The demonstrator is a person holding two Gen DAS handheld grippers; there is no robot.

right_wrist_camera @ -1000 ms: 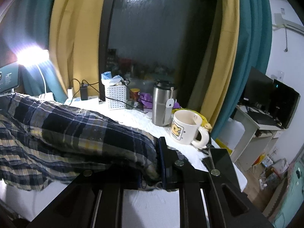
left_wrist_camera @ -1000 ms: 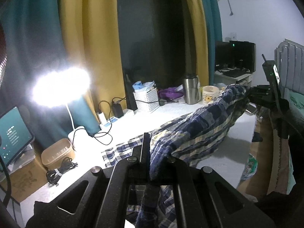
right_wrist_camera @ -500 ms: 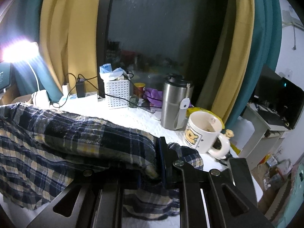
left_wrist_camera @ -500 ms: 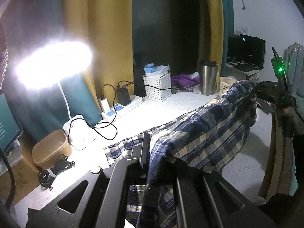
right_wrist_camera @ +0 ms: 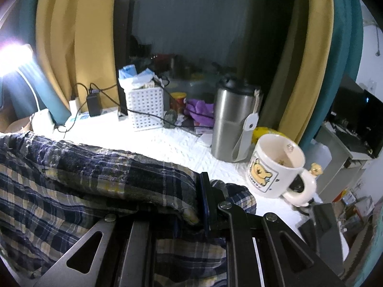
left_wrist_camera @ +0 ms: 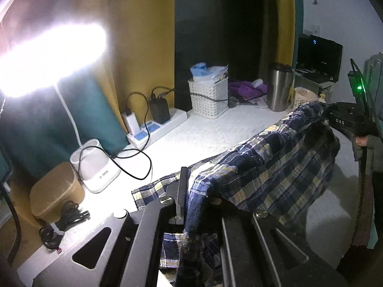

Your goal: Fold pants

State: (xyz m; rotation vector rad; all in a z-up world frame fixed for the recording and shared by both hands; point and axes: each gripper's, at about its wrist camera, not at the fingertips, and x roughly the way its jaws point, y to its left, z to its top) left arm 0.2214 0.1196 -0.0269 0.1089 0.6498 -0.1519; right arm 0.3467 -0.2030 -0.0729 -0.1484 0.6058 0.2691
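The pants [left_wrist_camera: 270,167] are blue, white and yellow plaid. They hang stretched between my two grippers above the white table [left_wrist_camera: 203,136]. My left gripper [left_wrist_camera: 191,191] is shut on one end of the cloth, which drapes down over it. My right gripper [right_wrist_camera: 198,196] is shut on the other end of the pants [right_wrist_camera: 83,167]; it also shows at the far right of the left wrist view [left_wrist_camera: 344,119]. Part of the fabric lies on the table under both grippers.
Along the table's back stand a steel tumbler [right_wrist_camera: 233,122], a bear mug [right_wrist_camera: 275,165], a white basket [right_wrist_camera: 146,107], a purple cloth [right_wrist_camera: 201,110] and a power strip with chargers [left_wrist_camera: 155,124]. A bright lamp [left_wrist_camera: 47,55] and a tan box [left_wrist_camera: 55,191] are on the left.
Both grippers have moved forward toward the back of the table with the pants still stretched between them. The tumbler, mug and basket appear closer. Both grips are unchanged.
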